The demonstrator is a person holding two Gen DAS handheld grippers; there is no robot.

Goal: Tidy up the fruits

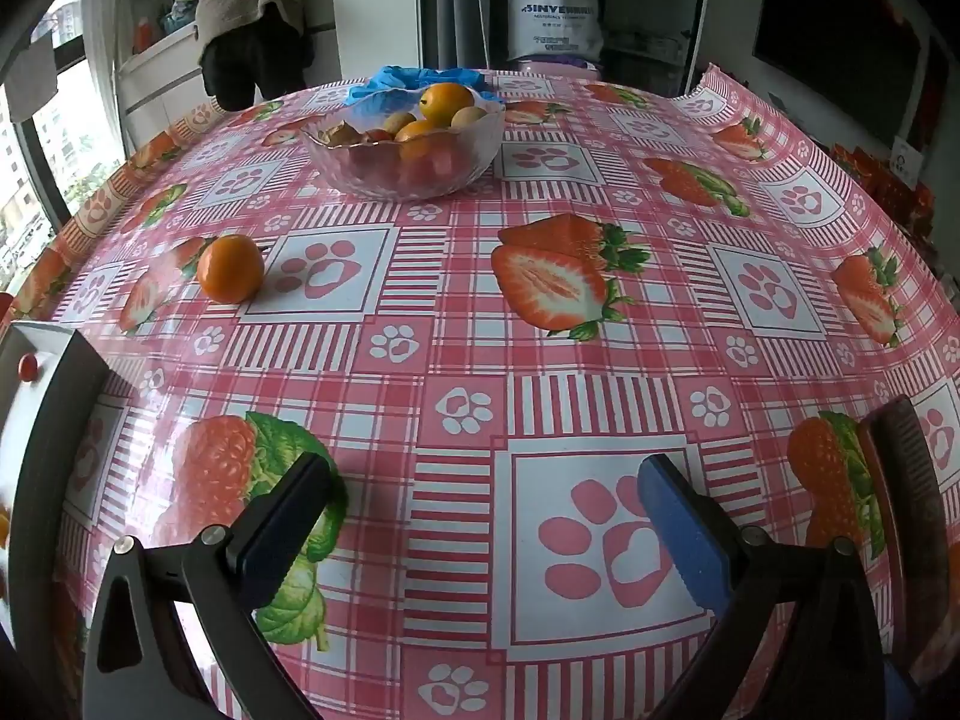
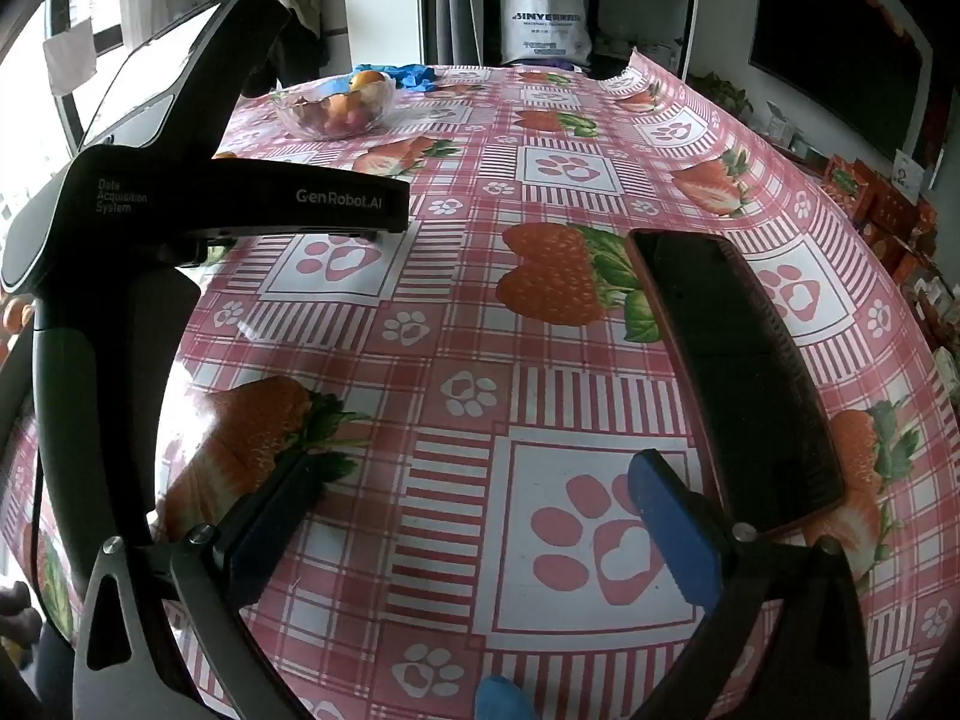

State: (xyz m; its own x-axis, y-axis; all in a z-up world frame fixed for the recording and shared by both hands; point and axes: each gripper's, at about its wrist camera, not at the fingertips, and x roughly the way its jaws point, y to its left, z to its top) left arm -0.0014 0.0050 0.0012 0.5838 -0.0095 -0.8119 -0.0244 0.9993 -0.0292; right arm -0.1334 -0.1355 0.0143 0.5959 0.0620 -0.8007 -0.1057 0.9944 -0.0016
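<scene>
A glass bowl [image 1: 403,156] with oranges and several smaller fruits stands at the far middle of the table; it also shows in the right wrist view [image 2: 336,105]. A loose orange [image 1: 231,268] lies on the cloth at the left, well ahead of my left gripper [image 1: 486,498]. The left gripper is open and empty above the tablecloth. My right gripper [image 2: 474,495] is open and empty too. The left gripper's black body [image 2: 180,204] fills the left of the right wrist view.
A white tray [image 1: 36,339] with a small red fruit [image 1: 27,366] sits at the left edge. A dark phone [image 2: 738,372] lies on the cloth right of my right gripper. Blue cloth [image 1: 414,79] lies behind the bowl. A person [image 1: 252,18] stands beyond the table.
</scene>
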